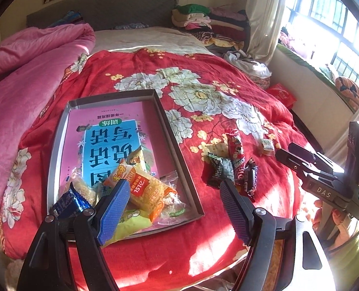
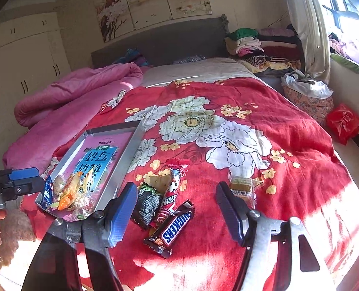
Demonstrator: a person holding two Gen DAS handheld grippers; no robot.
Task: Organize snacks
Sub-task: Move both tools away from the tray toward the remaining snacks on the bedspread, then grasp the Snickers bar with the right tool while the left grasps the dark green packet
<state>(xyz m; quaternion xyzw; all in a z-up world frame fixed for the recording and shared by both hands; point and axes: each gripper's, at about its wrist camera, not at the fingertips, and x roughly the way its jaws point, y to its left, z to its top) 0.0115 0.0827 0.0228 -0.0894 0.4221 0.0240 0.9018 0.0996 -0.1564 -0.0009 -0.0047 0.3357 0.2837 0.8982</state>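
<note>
While both tongs hang wide and empty, left tongs (image 1: pixel 174 206) over the tray (image 1: pixel 58 145) w/ its snack pile at 6 o'clock, right tongs (image 2: pixel 177 208) above the loose cluster on the bed (image 2: pixel 288 140), the risk is a messy pick. Snickers (image 2: pixel 173 228), red pack (image 2: pixel 172 189) and dark pack (image 2: pixel 149 206) overlap, so closing there prob. nips two wrappers or slides one off. Small cake (image 2: pixel 242 186) at 2 o'clock lies apart, easy to miss.
</note>
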